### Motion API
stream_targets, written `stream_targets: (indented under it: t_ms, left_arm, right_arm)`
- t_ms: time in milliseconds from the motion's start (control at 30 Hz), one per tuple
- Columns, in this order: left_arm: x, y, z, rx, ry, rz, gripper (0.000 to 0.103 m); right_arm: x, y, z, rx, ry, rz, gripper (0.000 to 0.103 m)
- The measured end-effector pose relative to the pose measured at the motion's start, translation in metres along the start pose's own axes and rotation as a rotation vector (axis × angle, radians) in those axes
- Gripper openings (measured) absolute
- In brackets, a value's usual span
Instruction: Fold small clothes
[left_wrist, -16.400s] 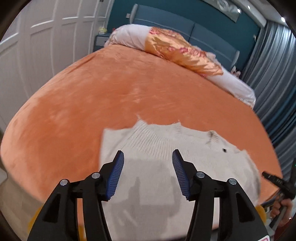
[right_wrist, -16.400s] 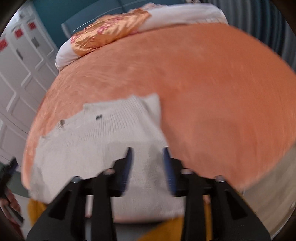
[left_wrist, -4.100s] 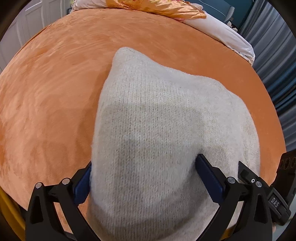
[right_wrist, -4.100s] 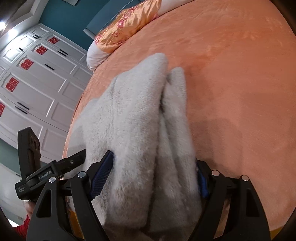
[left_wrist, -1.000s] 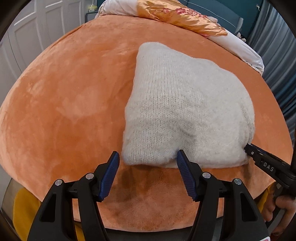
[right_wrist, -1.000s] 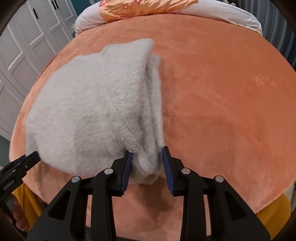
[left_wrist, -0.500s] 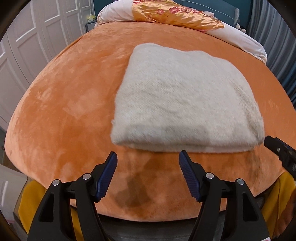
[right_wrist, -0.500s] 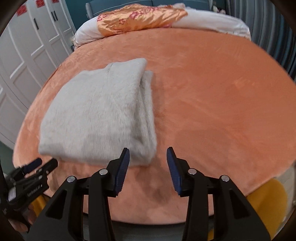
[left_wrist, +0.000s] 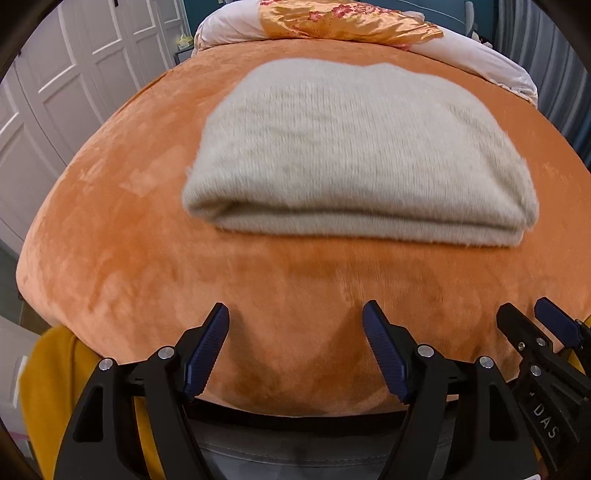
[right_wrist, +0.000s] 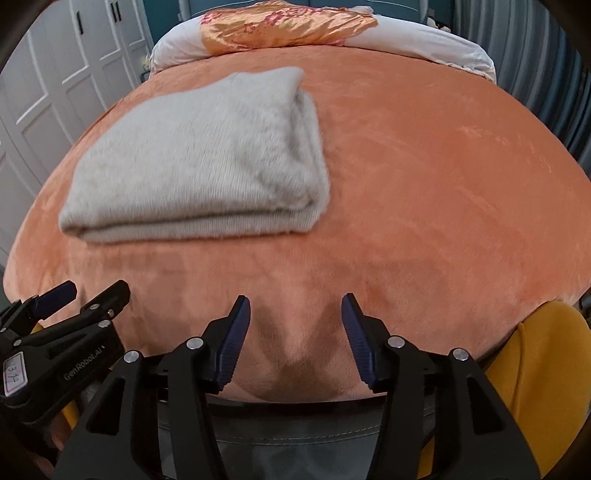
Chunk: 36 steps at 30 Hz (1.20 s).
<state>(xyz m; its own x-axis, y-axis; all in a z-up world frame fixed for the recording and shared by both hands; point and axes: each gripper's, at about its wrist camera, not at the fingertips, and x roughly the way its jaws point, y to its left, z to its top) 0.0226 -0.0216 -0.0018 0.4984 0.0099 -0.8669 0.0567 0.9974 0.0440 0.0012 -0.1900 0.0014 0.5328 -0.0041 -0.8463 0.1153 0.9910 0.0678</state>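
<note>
A cream knitted sweater (left_wrist: 354, 155) lies folded into a flat rectangle on the orange bed cover (left_wrist: 110, 240); it also shows in the right wrist view (right_wrist: 207, 162), left of centre. My left gripper (left_wrist: 295, 350) is open and empty, held back over the bed's near edge, well short of the sweater. My right gripper (right_wrist: 295, 339) is open and empty too, at the near edge and to the right of the sweater. Each gripper shows in the other's view: the right one (left_wrist: 532, 325) and the left one (right_wrist: 88, 295).
Pillows with an orange floral cover (left_wrist: 351, 18) lie at the head of the bed. White wardrobe doors (left_wrist: 55, 92) stand on the left, grey curtains (right_wrist: 554, 74) on the right. Yellow fabric (right_wrist: 535, 369) shows below the bed's near edge.
Both grippers let go of the folded sweater and drew back toward the bed's near edge. The sweater now lies flat and farther from both.
</note>
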Motion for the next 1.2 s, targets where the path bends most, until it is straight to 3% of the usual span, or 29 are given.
stream_targets:
  t_ms: [300,567,1200]
  left_arm:
    - [0.001,-0.010,-0.013,0.016,-0.079,0.039,0.078]
    - [0.006,-0.006,-0.019,-0.027,-0.113,0.039,0.087]
    - [0.009,-0.003,-0.016,-0.022,-0.115,0.042,0.090]
  right_arm:
    - [0.005,0.005,-0.010,-0.033,-0.038,-0.005,0.062]
    - [0.007,0.010,-0.016,-0.037,-0.068,-0.021,0.063]
    - [0.007,0.017,-0.024,-0.031,-0.081,-0.043,0.065]
